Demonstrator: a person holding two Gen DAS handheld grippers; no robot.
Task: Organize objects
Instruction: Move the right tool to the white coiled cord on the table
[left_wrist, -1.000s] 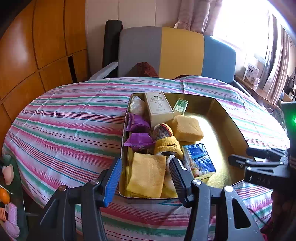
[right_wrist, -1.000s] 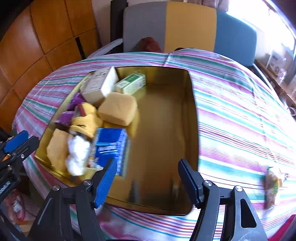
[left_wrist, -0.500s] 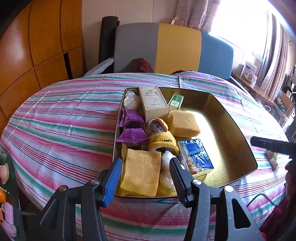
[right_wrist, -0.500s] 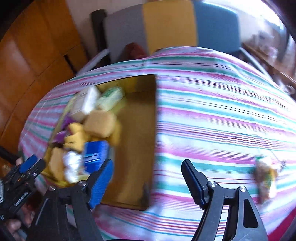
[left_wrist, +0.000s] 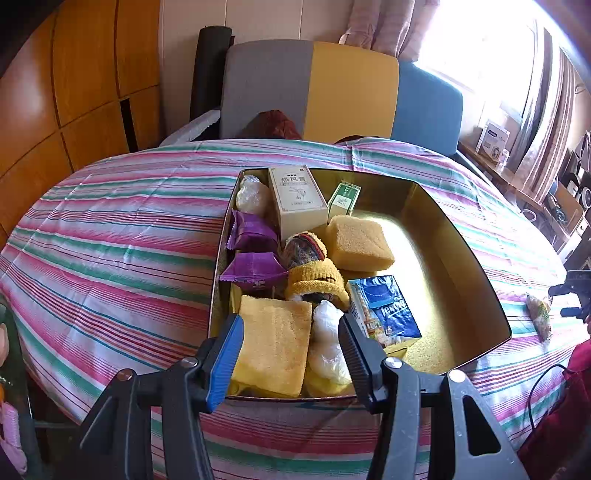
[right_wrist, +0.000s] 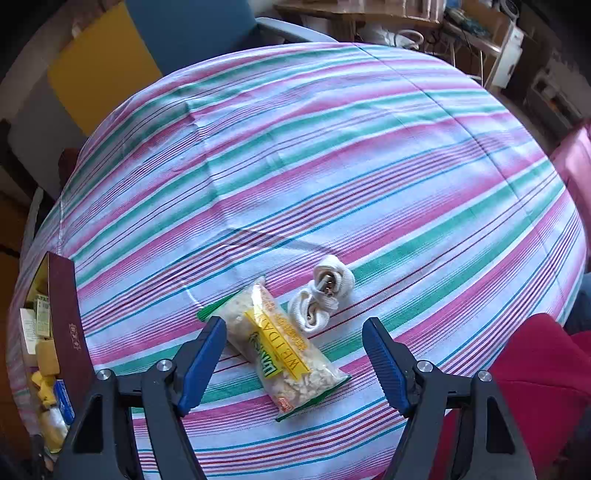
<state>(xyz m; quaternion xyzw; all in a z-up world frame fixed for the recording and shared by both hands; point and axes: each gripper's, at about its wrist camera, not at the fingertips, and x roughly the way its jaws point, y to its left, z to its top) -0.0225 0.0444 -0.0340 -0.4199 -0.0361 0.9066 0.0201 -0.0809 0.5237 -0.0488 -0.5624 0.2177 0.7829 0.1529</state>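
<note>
Now the snack packet (right_wrist: 286, 349), clear with a yellow and green label, is lying on the striped tablecloth (right_wrist: 332, 155) in the lower middle of the right wrist view, slanting from upper left to lower right. The right gripper (right_wrist: 293, 356) is hanging over it with jaws released and empty, the packet showing between the two blue pads but not touched by either. A second ago this same view was filled by the gold tin; the packet was then only a small blur at the far right edge. Half a second ago it was still off to the right, and the jaws are standing wider than at the start.

Just beside the packet, up and to the right, a coiled white cable (right_wrist: 325, 295) is resting on the cloth. The tin's dark outer wall (right_wrist: 68, 325) is showing at the left edge.

In the left wrist view the gold tin (left_wrist: 443, 236) is sitting mid-frame, its left half packed: yellow cloth (left_wrist: 273, 345), blue tissue pack (left_wrist: 388, 310), sponge (left_wrist: 358, 242), two purple packets (left_wrist: 253, 251), beige box (left_wrist: 297, 197). The left gripper (left_wrist: 291, 352) is hovering at the near rim, jaws apart, gripping nothing, framing unchanged from before. The packet (left_wrist: 539, 315) is appearing at the right edge, where the right gripper's dark fingers were crossing the frame earlier.
</note>
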